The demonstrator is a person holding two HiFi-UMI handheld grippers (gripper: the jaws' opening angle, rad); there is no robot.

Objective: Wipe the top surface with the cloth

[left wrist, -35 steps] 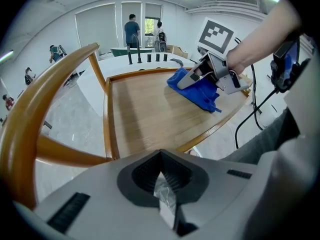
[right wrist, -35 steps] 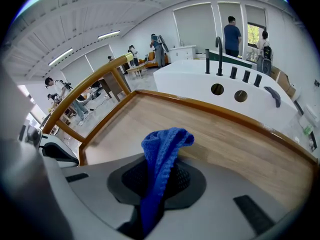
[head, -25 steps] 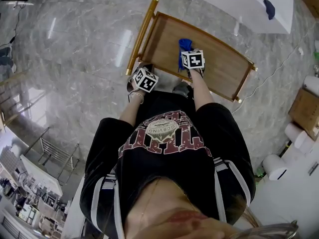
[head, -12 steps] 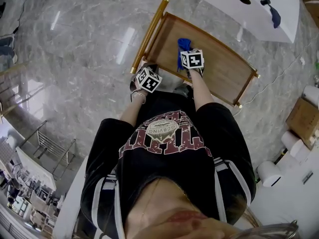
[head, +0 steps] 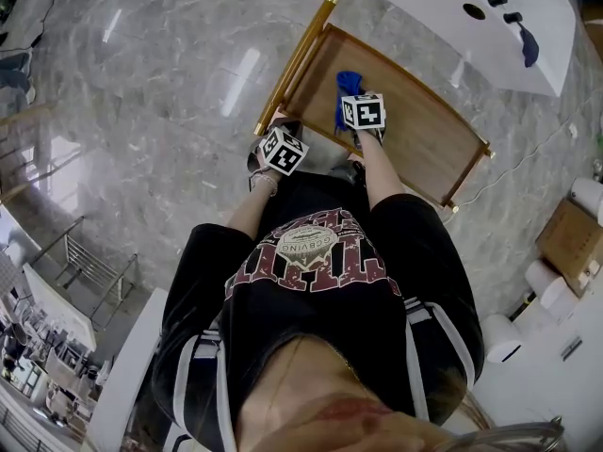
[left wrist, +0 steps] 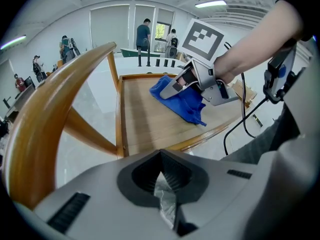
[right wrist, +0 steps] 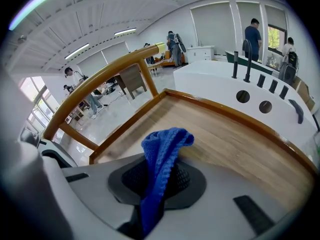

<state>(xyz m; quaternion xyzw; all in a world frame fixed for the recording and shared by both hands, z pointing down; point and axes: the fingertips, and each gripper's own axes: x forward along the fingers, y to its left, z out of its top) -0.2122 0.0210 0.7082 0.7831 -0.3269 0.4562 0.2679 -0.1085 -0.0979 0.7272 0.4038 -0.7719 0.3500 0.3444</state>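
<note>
Head view: the right gripper [head: 356, 102] is pressing the blue cloth [head: 348, 84] onto the cart's wooden top surface [head: 419, 130], toward its handle end. The left gripper [head: 281, 139] is hovering just off the near corner by the handle [head: 297, 59].

Left gripper view: its jaws are closing together, leaving only a pale sliver, and the cloth is lying ahead under the right gripper.

Right gripper view: the jaws are clenching the cloth, which is bunching up above them over the surface.

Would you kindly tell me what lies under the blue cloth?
The blue cloth, pinched in the right gripper, rests on the wooden top. Bare wood shows around it; the patch directly beneath is covered and cannot be seen.
</note>
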